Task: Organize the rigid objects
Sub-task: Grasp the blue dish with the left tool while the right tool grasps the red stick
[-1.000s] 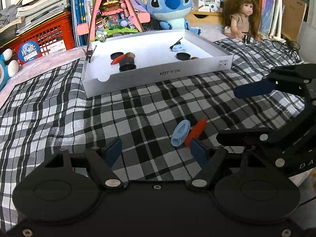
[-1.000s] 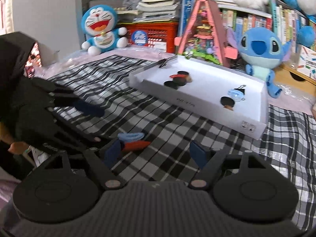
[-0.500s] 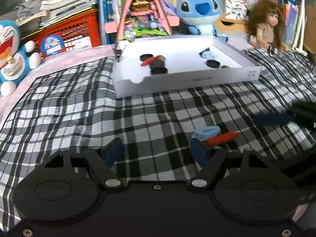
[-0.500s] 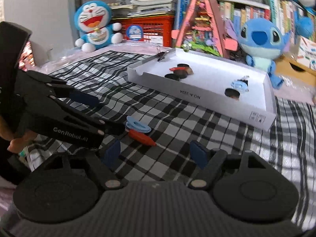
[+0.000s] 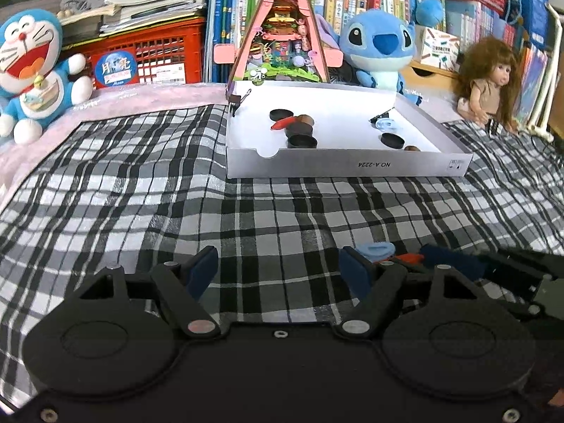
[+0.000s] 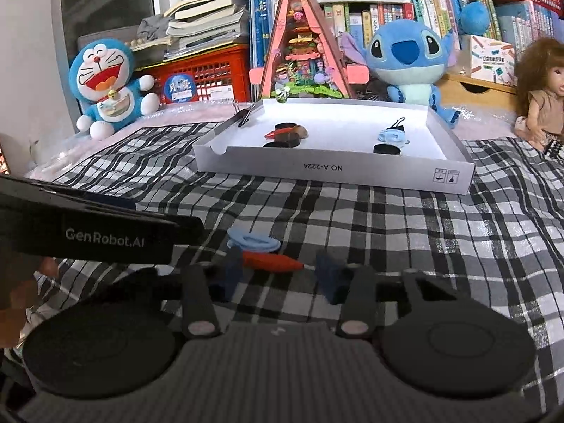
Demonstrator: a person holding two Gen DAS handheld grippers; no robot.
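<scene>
A red clip [image 6: 273, 262] and a light-blue clip [image 6: 253, 240] lie side by side on the checked cloth. My right gripper [image 6: 278, 275] is open, its fingers either side of the red clip's near end. In the left wrist view both clips, blue [image 5: 375, 251] and red [image 5: 407, 258], sit just right of my open, empty left gripper [image 5: 278, 273]. The white box [image 6: 331, 171] beyond holds black discs [image 6: 386, 148], a red clip [image 6: 276, 134] and a blue clip [image 6: 393, 136].
Behind the box stand a Doraemon plush [image 6: 107, 90], a red crate [image 6: 208, 75], a pink triangular toy house [image 6: 301, 49], a Stitch plush [image 6: 410, 58] and a doll [image 5: 490, 77]. The left gripper's body [image 6: 88, 232] reaches in from the left.
My right gripper has swung left and closed in on the two clips, so they now lie between its fingers. My left gripper has pulled back and turned left, leaving the clips at its right.
</scene>
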